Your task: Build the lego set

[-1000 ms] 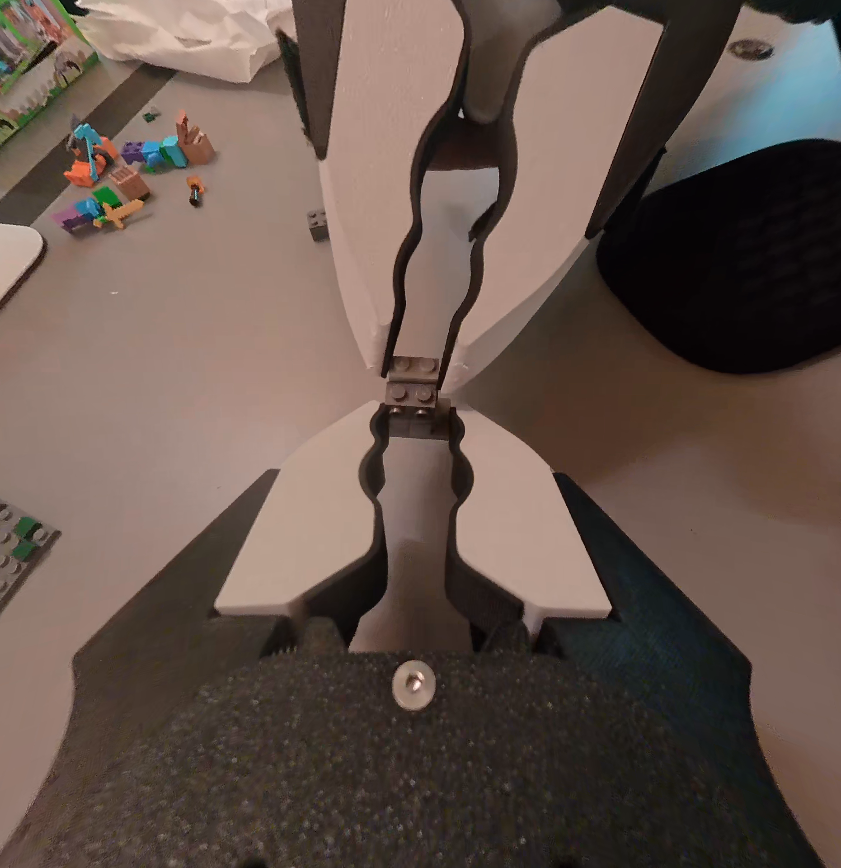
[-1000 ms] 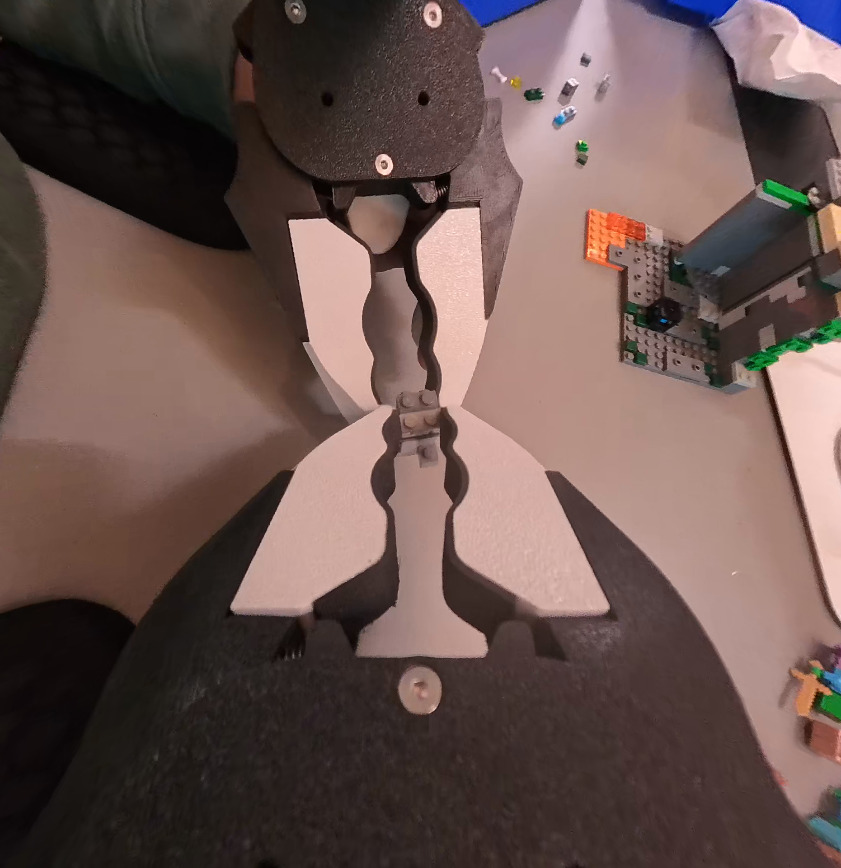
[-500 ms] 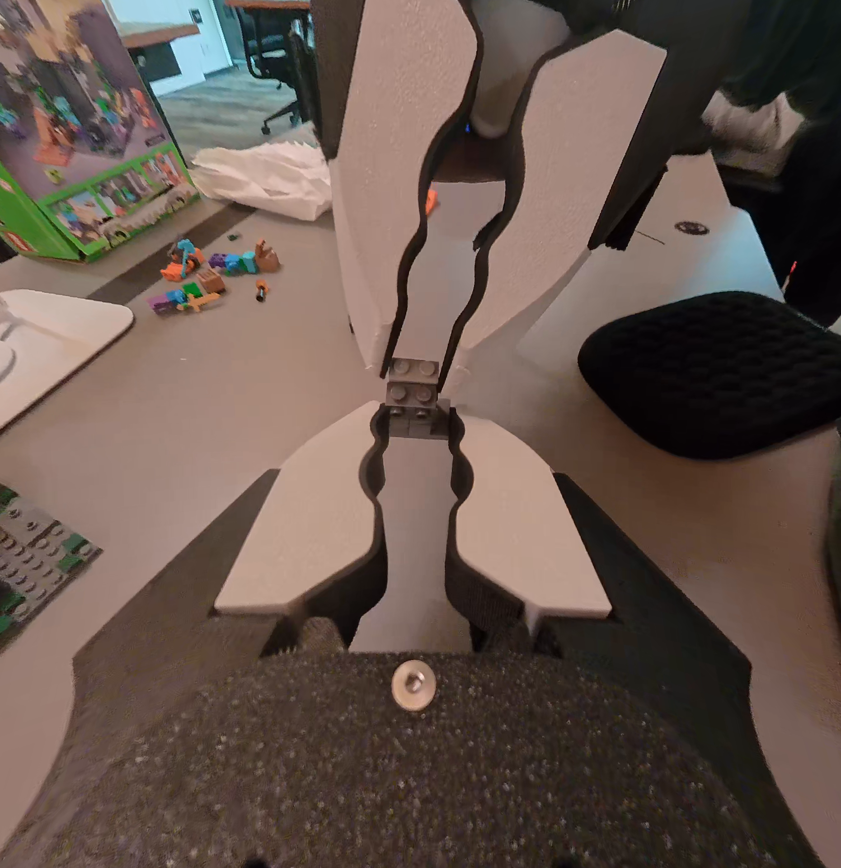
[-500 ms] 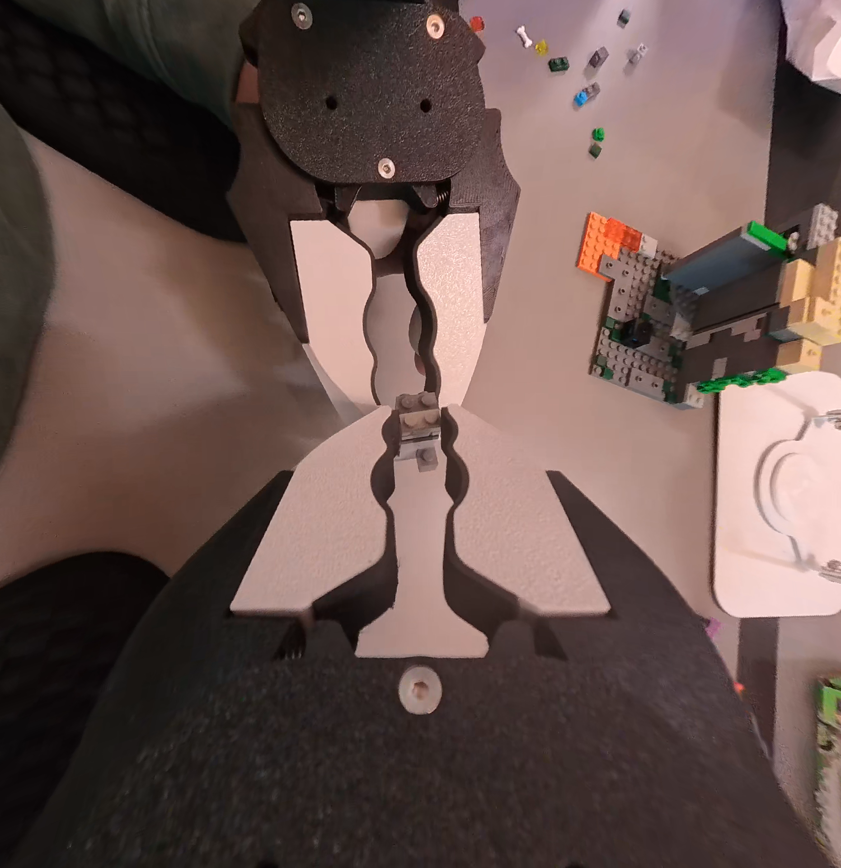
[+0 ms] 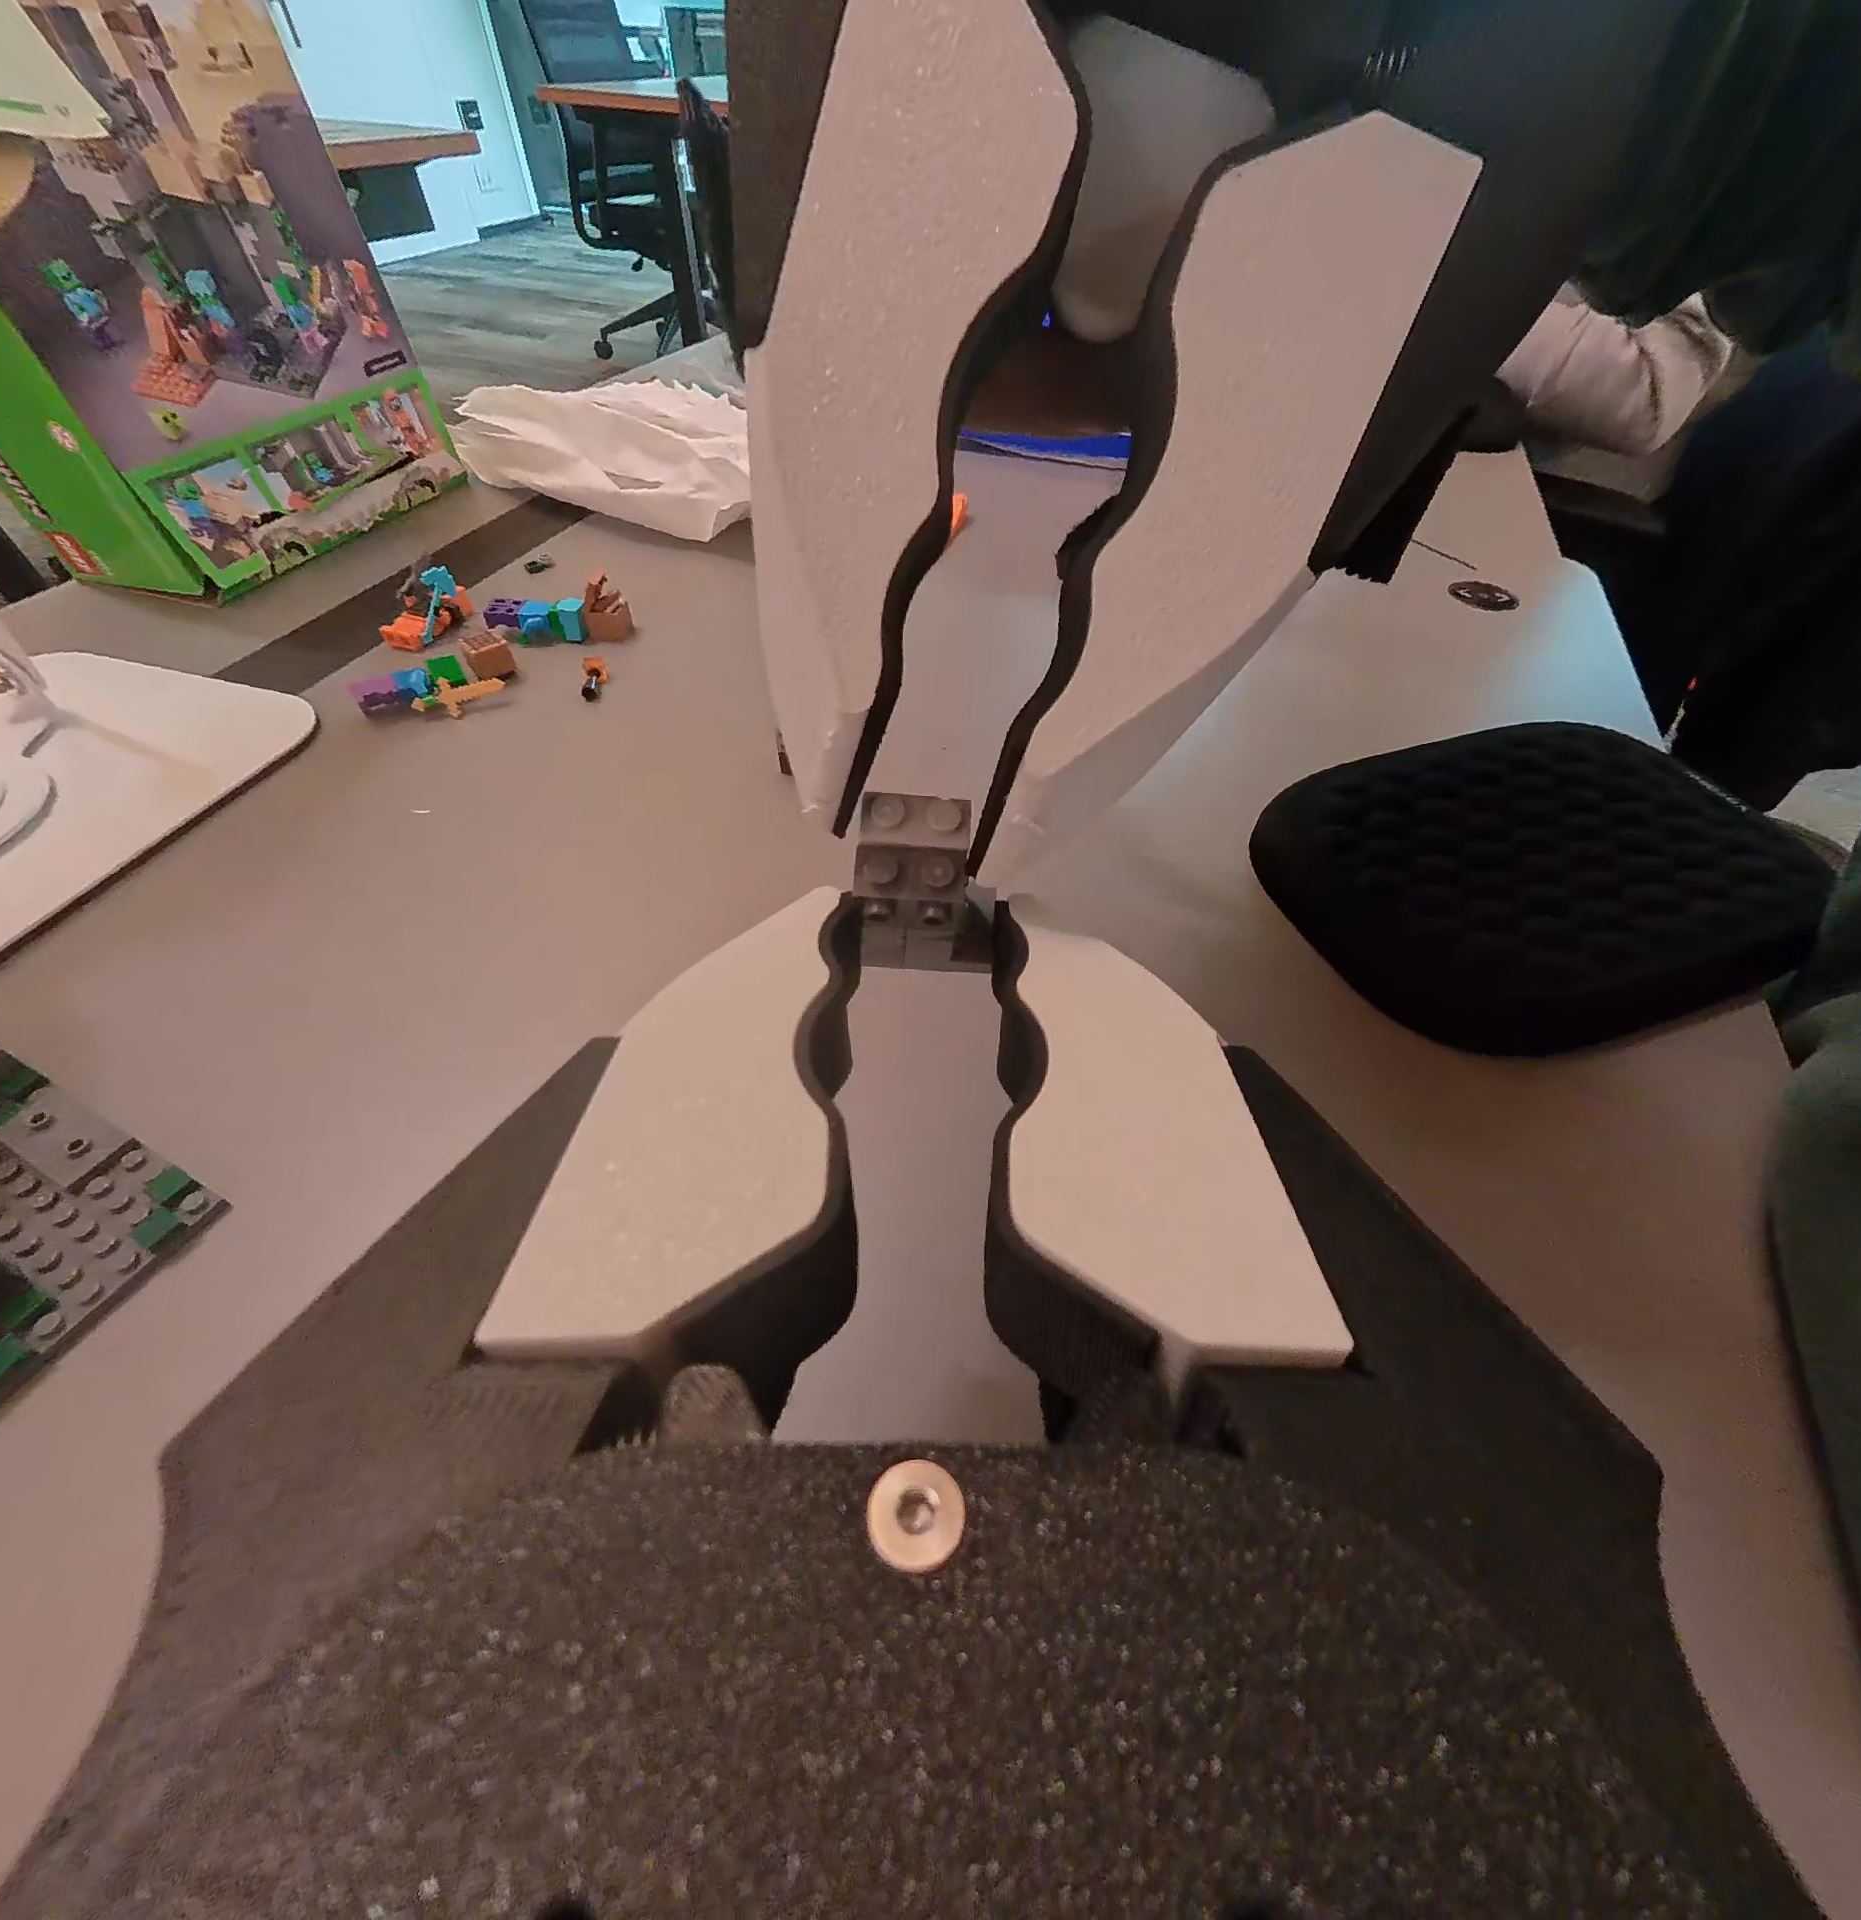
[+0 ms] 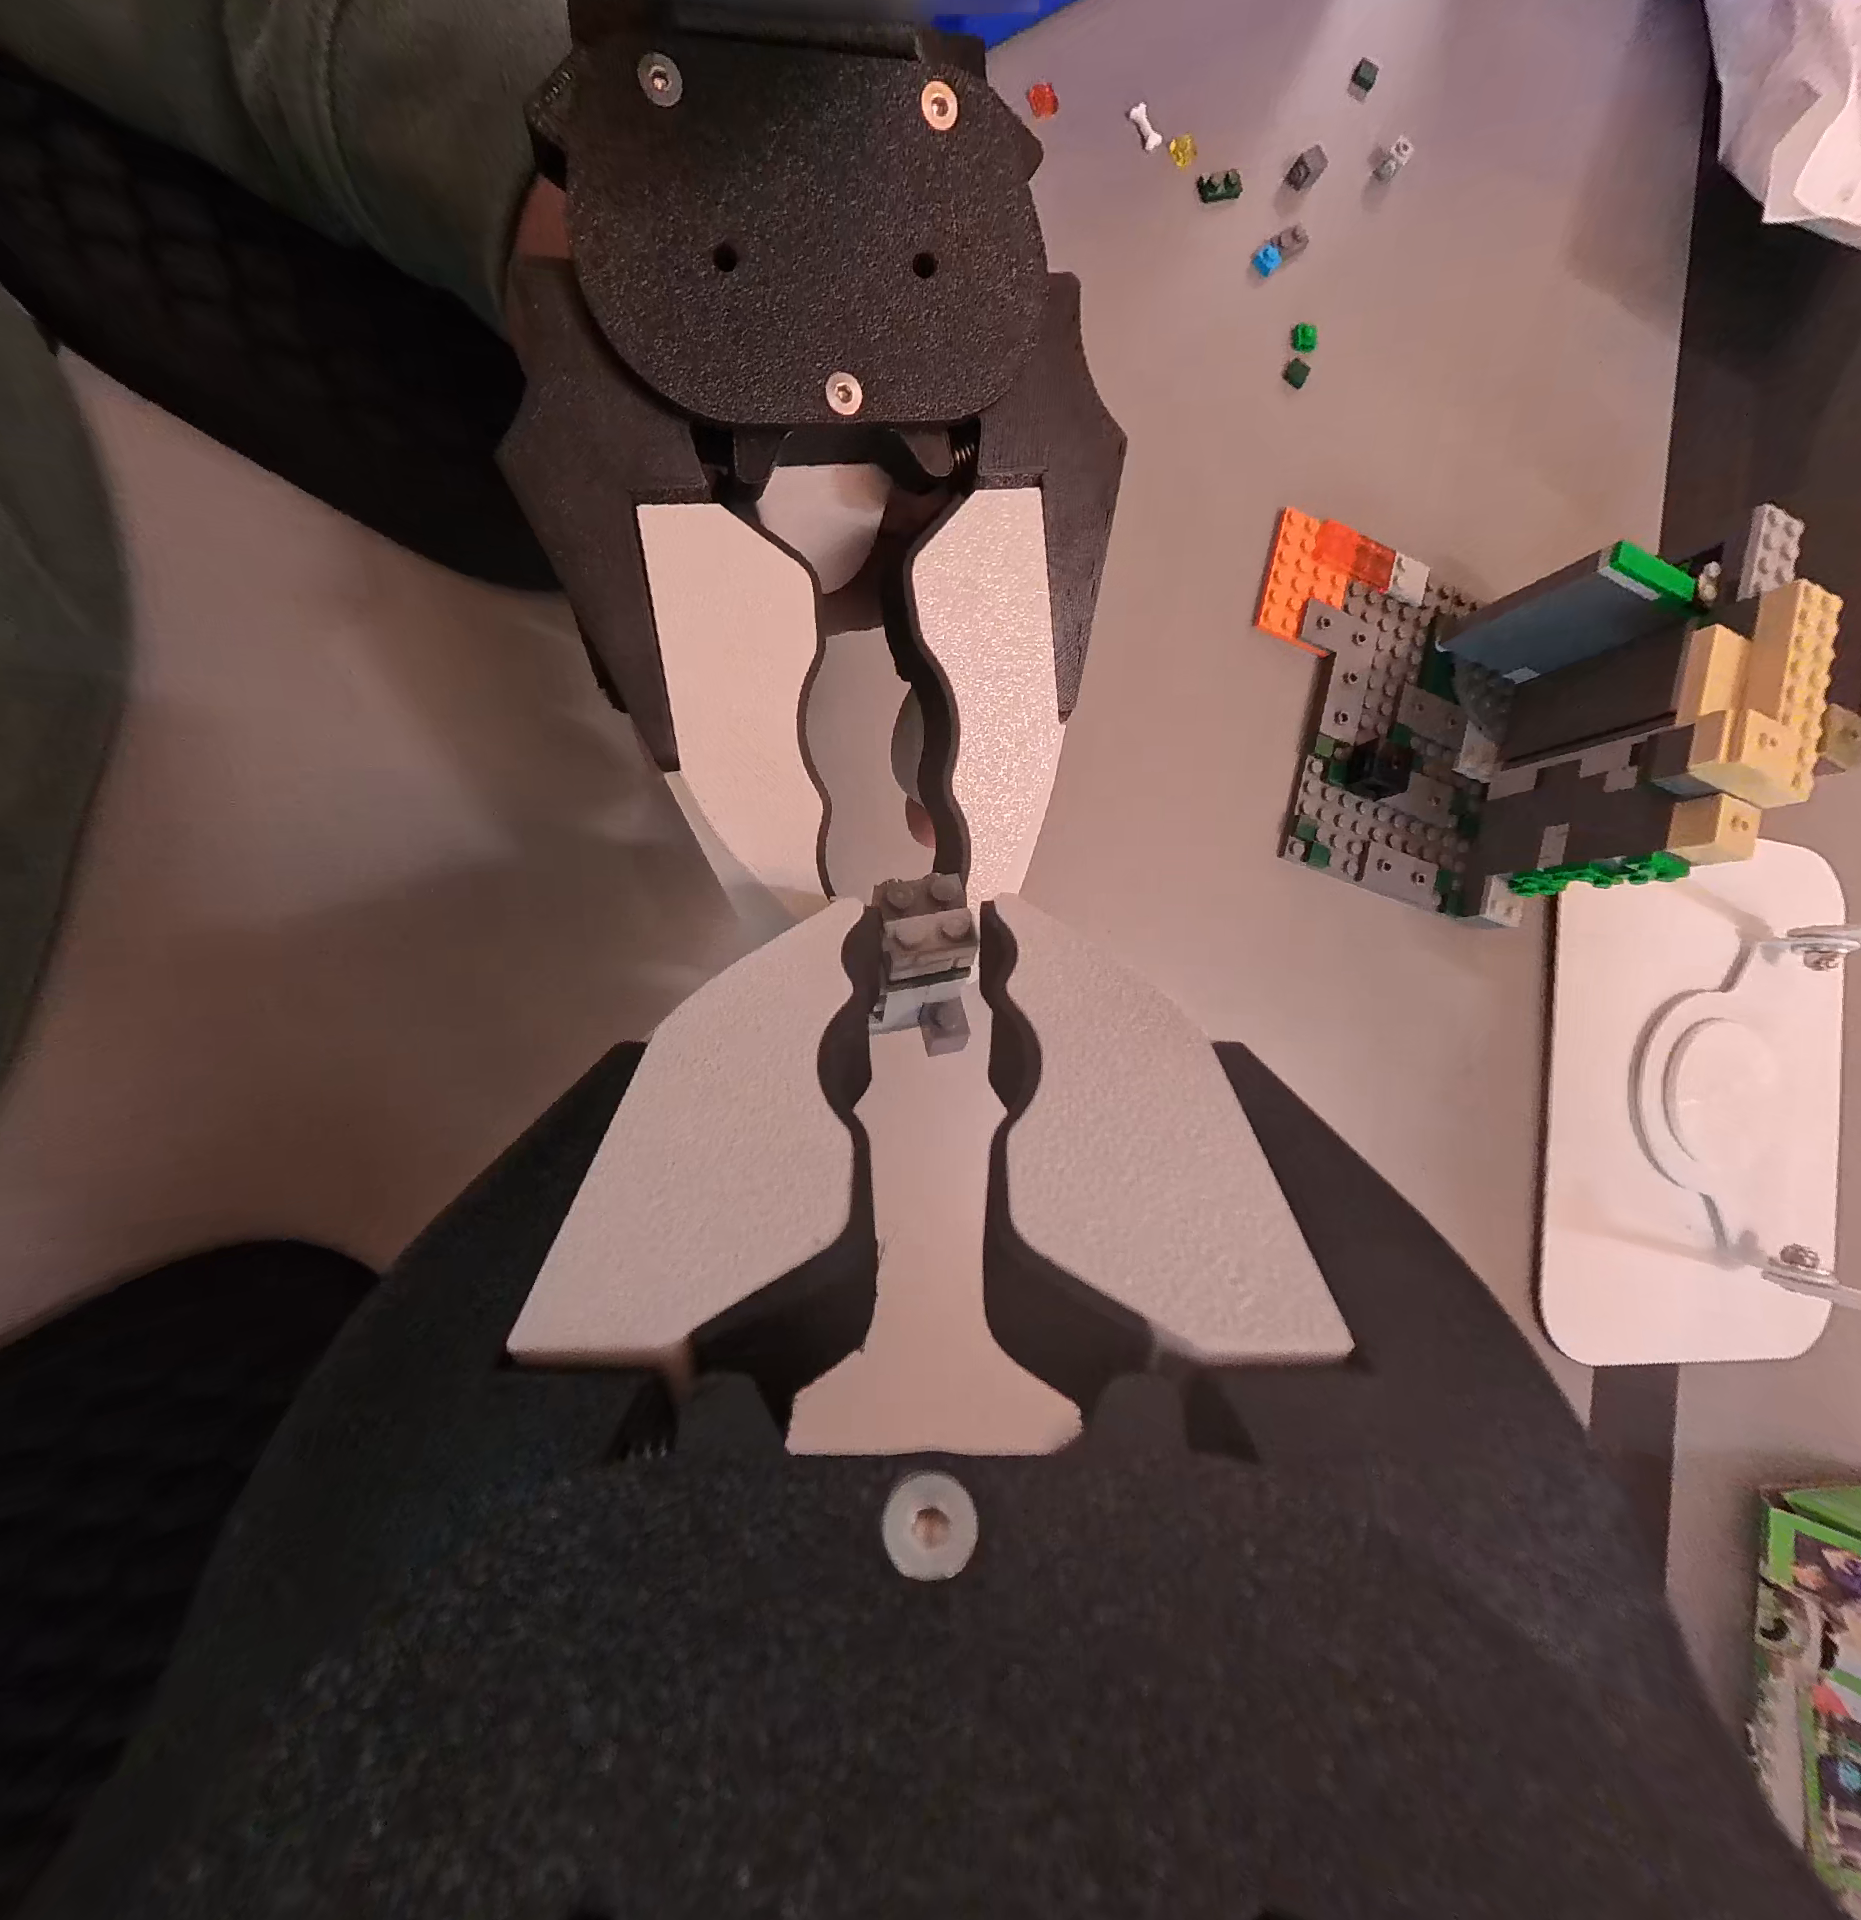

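Note:
My left gripper [image 5: 913, 923] and my right gripper [image 6: 924, 940] meet tip to tip above the grey table, each shut on one end of a small stack of grey bricks [image 5: 911, 868]. In the left wrist view the right gripper [image 5: 910, 823] comes down from the top and pinches the stack's upper brick. In the right wrist view the left gripper [image 6: 908, 896] comes from the top and pinches the far brick, while my own tips grip the near part of the grey stack [image 6: 928, 951]. A small grey stub sticks out below it.
The partly built model [image 6: 1591, 727] stands on a grey baseplate [image 6: 1362, 831] to the right, beside a white stand base [image 6: 1695, 1101]. Small loose pieces [image 6: 1269, 197] lie beyond it. Coloured pieces [image 5: 490, 644], the set box [image 5: 178, 343], white paper [image 5: 614, 457] and a black mesh cushion [image 5: 1528, 883] surround the grippers. My left and right fingertips are right by each other. The grey baseplate [image 6: 1362, 831] is about equally far from each gripper, around 20 cm. It turns up in the left wrist view [image 5: 61, 1206] as well.
Both grippers stay locked tip to tip on the grey stack. The left wrist view has tilted up so the box and room show. The white stand has come into the right wrist view.

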`<action>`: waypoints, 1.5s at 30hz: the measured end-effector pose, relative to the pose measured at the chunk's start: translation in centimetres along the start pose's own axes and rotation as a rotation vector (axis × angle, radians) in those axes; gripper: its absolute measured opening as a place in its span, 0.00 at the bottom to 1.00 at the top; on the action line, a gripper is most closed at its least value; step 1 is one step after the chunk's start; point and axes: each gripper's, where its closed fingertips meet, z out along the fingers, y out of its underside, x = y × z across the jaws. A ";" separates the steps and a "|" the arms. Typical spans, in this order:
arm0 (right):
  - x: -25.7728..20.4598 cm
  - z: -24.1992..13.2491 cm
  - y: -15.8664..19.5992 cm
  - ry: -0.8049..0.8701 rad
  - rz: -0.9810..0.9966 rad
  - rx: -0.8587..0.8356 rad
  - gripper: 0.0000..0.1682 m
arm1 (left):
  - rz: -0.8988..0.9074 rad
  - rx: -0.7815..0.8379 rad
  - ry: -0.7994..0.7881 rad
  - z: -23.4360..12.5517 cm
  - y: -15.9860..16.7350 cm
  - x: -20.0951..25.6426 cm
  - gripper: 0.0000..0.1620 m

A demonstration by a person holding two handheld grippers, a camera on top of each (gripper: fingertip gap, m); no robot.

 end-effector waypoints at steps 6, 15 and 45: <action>0.2 0.0 -0.1 0.006 -0.001 0.011 0.11 | -0.014 0.005 0.004 0.0 0.0 -0.1 0.15; 0.2 -0.8 -1.0 -0.069 0.150 0.113 0.16 | -0.017 0.005 -0.009 -0.1 0.1 -0.4 0.15; 0.7 2.2 -0.5 -0.564 1.409 0.560 0.32 | -0.012 0.031 -0.083 -0.6 -0.2 -1.3 0.15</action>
